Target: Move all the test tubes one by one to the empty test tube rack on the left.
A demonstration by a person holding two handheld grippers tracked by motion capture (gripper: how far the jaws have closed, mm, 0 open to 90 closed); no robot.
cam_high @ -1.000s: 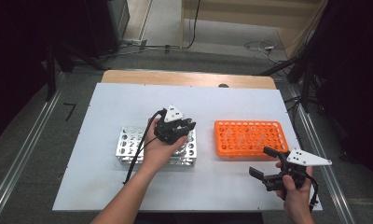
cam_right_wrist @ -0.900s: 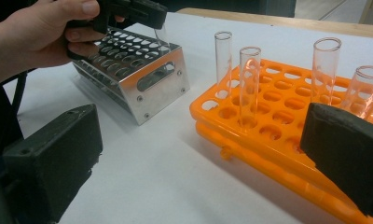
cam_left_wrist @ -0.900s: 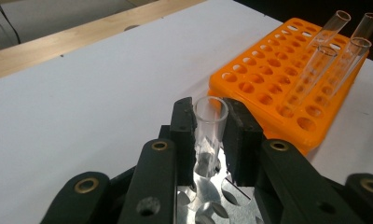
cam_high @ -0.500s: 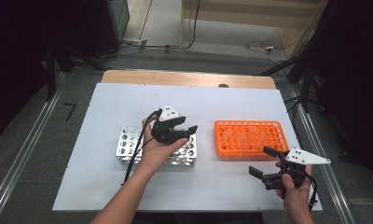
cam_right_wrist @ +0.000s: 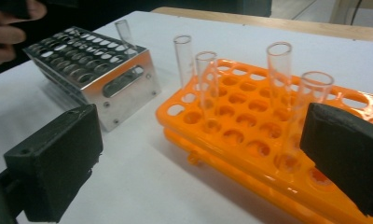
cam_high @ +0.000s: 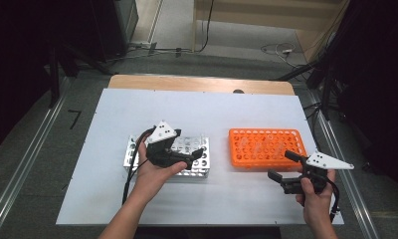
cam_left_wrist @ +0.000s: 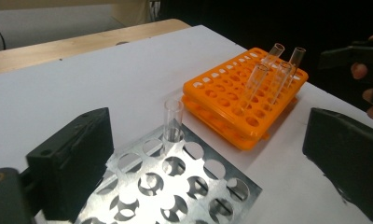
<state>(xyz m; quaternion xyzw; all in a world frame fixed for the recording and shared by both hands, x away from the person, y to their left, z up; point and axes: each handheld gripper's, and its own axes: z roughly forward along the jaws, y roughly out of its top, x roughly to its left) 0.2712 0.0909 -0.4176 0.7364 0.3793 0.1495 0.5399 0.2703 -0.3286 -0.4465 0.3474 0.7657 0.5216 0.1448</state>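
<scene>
A metal rack [cam_high: 201, 149] lies left of centre on the white table, and one clear tube [cam_left_wrist: 173, 120] stands in a hole at its corner. My left gripper [cam_high: 193, 158] hovers over this rack, jaws wide apart and holding nothing [cam_left_wrist: 208, 158]. To the right lies an orange rack [cam_high: 266, 148] holding several clear tubes [cam_left_wrist: 268, 70] upright near one end. My right gripper [cam_high: 281, 166] is open at the orange rack's near right corner. Its jaws [cam_right_wrist: 198, 163] frame the tubes [cam_right_wrist: 278, 70] without touching them.
The white table [cam_high: 212, 109] has bare surface behind and between both racks. A wooden strip [cam_high: 197, 83] runs along its far edge. The metal rack [cam_right_wrist: 96, 65] with its single tube [cam_right_wrist: 124, 30] shows beyond the orange rack [cam_right_wrist: 231, 121] in the right gripper view.
My left gripper has drifted a little left and back toward the person above the metal rack. The right gripper has stayed where it was.
</scene>
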